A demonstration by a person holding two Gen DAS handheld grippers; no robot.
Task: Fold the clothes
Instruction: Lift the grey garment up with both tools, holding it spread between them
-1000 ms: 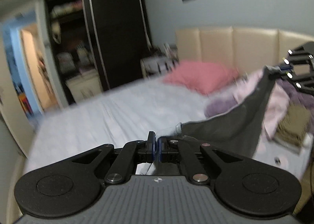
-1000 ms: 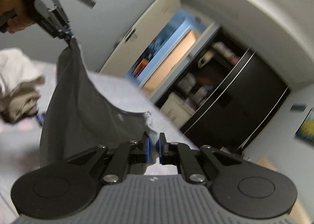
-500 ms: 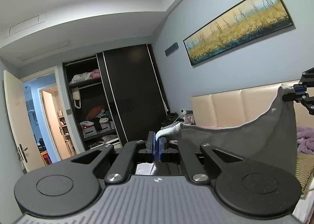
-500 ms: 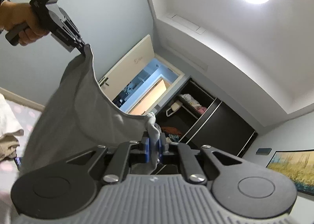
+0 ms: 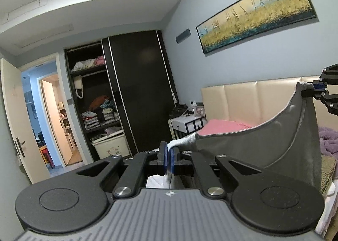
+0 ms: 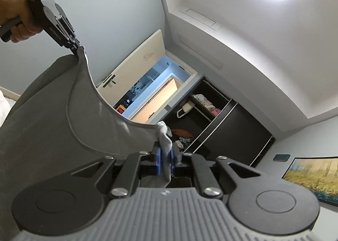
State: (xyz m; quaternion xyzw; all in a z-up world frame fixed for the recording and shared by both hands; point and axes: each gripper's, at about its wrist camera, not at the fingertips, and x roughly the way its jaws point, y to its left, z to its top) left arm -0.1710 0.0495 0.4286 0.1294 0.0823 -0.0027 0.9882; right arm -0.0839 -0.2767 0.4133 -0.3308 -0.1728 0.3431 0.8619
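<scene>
A grey garment (image 5: 281, 139) hangs stretched in the air between my two grippers; it also fills the left of the right wrist view (image 6: 59, 118). My left gripper (image 5: 168, 157) is shut on one corner of it. My right gripper (image 6: 165, 161) is shut on the other corner. In the left wrist view the right gripper (image 5: 316, 90) shows at the far right, pinching the raised corner. In the right wrist view the left gripper (image 6: 76, 49) shows at the upper left, held by a hand. The garment's top edge sags in a curve between them.
A bed with a beige headboard (image 5: 249, 101), a pink pillow (image 5: 221, 125) and a purple blanket (image 5: 327, 141) lies behind the garment. A dark wardrobe (image 5: 135, 97) with open shelves and an open door (image 5: 19, 127) stand to the left. A nightstand (image 5: 188, 122) sits beside the bed.
Both grippers have lifted the garment off the bed and now hold it high. The views tilted up from the bed to the walls and ceiling.
</scene>
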